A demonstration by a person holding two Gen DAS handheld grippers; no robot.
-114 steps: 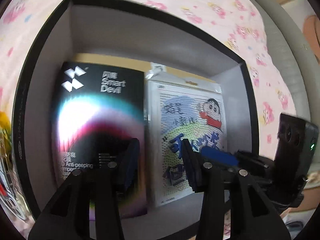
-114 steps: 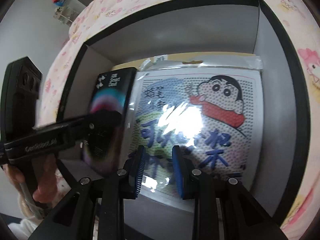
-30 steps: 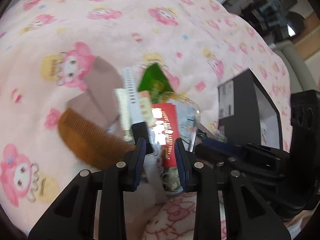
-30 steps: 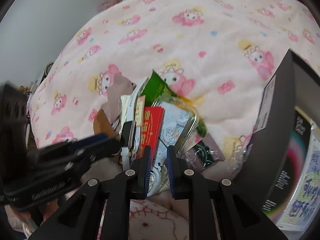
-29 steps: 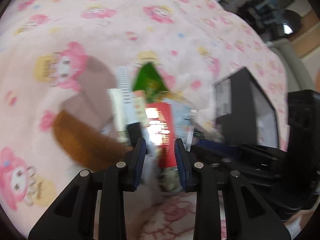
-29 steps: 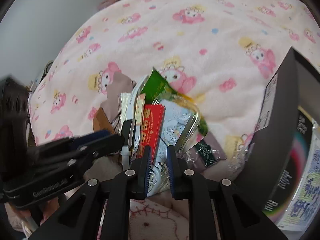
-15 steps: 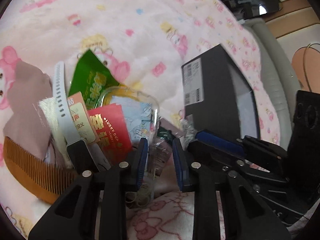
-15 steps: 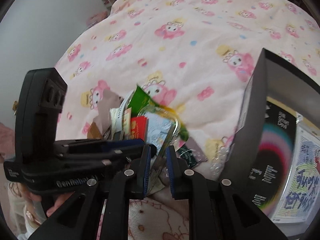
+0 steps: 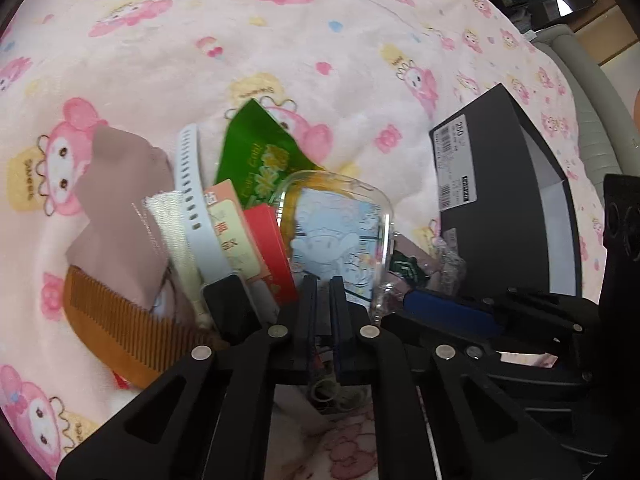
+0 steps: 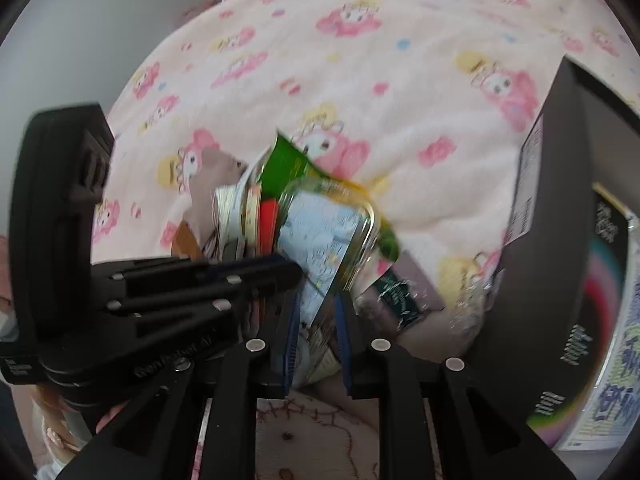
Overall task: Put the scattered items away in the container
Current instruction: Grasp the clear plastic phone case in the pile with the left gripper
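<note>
Several loose items lie heaped on the pink cartoon-print blanket (image 9: 168,52): a clear plastic packet (image 9: 340,224) with a pale blue cartoon card inside, a green sachet (image 9: 248,152), a red card (image 9: 268,240), a white strap (image 9: 192,192), a brown comb (image 9: 116,320) and a mauve cloth (image 9: 116,200). This pile fills the middle of both views. At the right edge stands the black box (image 9: 500,200), the container, with its grey-white inside partly visible.

At lower centre of the left view, the left gripper (image 9: 322,300) has just closed its jaws to a narrow slit on the near edge of the clear packet; the pinched spot itself is hidden behind the fingers. At lower centre of the right view, the right gripper (image 10: 316,320) has its jaws slightly parted and just opening, with the packet's near edge between its blue pads (image 10: 292,332); blur hides whether they press on it.

Only the right view looks into the box, showing a black printed carton (image 10: 576,320) and a cartoon sheet (image 10: 616,380) cut by the frame. That view also shows fingertips (image 10: 108,420) below the left gripper. The comb's teeth show clearly only in the left view.
</note>
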